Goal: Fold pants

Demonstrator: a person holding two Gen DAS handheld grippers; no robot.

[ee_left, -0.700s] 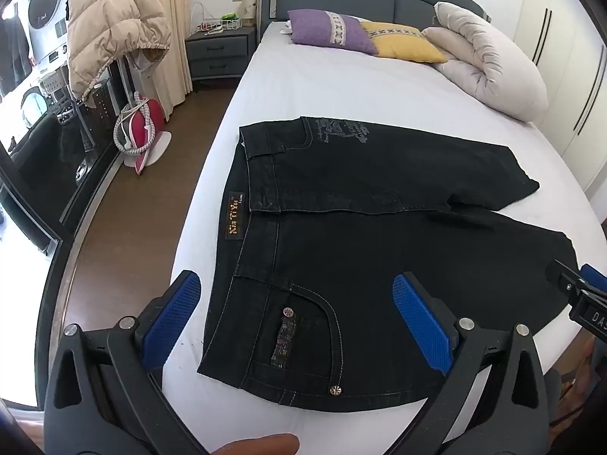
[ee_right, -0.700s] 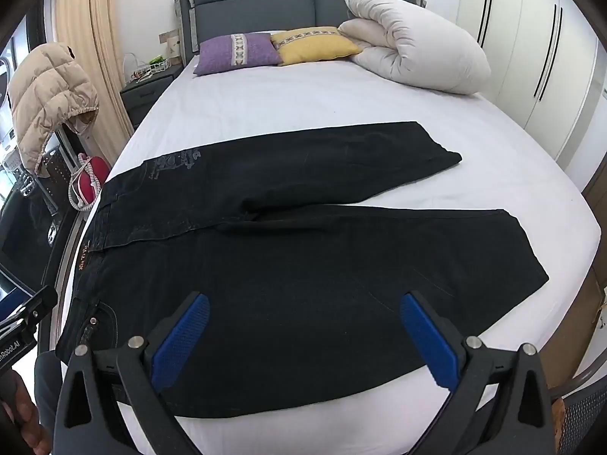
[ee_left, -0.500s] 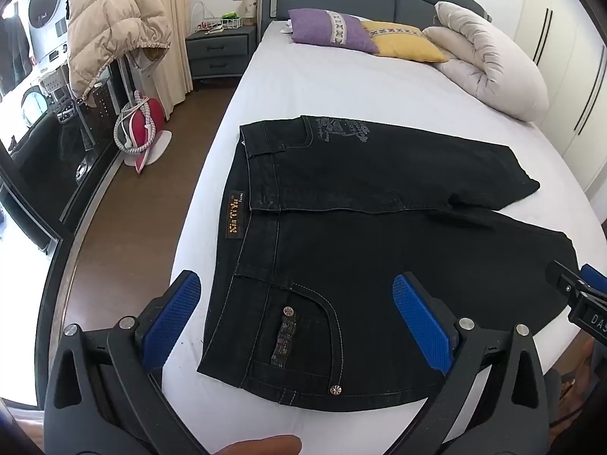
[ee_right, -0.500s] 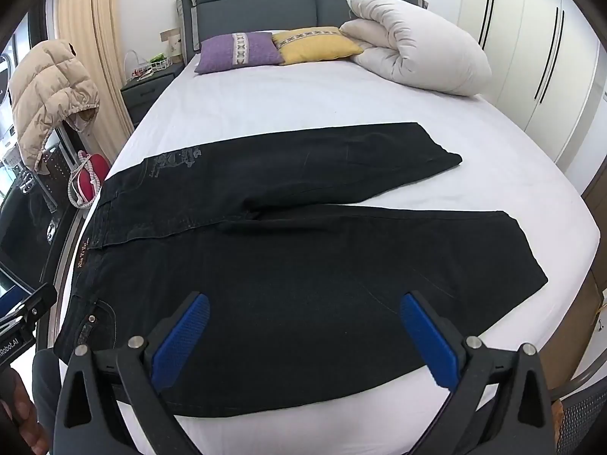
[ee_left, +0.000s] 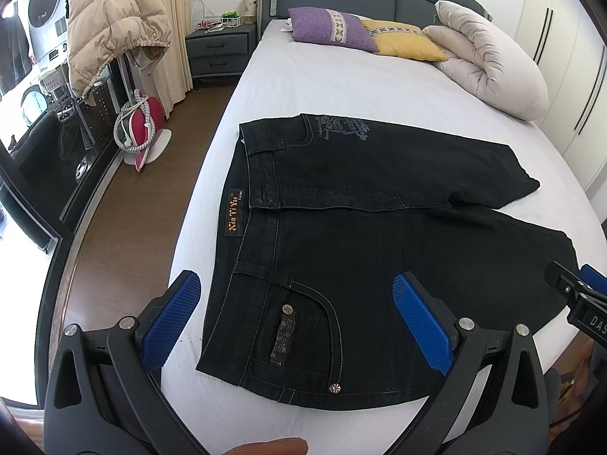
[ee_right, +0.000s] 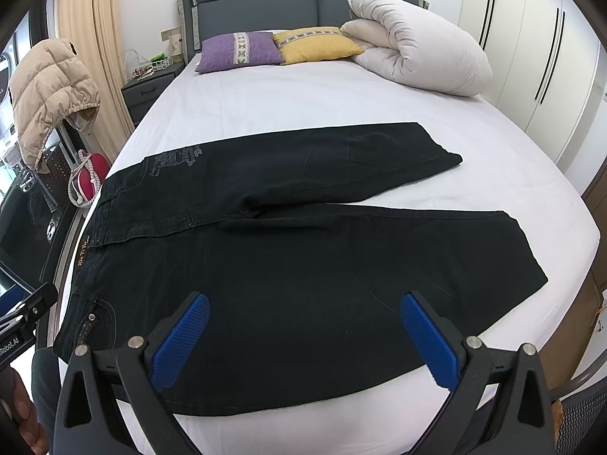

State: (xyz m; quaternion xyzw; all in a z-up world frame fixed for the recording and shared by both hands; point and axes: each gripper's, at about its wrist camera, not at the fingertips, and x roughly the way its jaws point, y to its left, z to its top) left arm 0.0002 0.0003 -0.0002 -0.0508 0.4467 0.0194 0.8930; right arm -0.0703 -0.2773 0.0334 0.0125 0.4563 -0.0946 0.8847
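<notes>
Pants [ee_left: 379, 235], black denim, lay flat on the white bed [ee_left: 341, 83], waistband at the left and both legs spread apart toward the right. We held our left gripper [ee_left: 296, 322] and right gripper [ee_right: 303, 337] above the near edge, both wide open, gripping nothing.

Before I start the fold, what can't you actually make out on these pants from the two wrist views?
- Near edge of the black pants, right wrist view: partly behind the right hand-held gripper.
- Waistband label, left wrist view: lettering too small to read surely.
- Underside of the pants: hidden against the bed sheet.
</notes>
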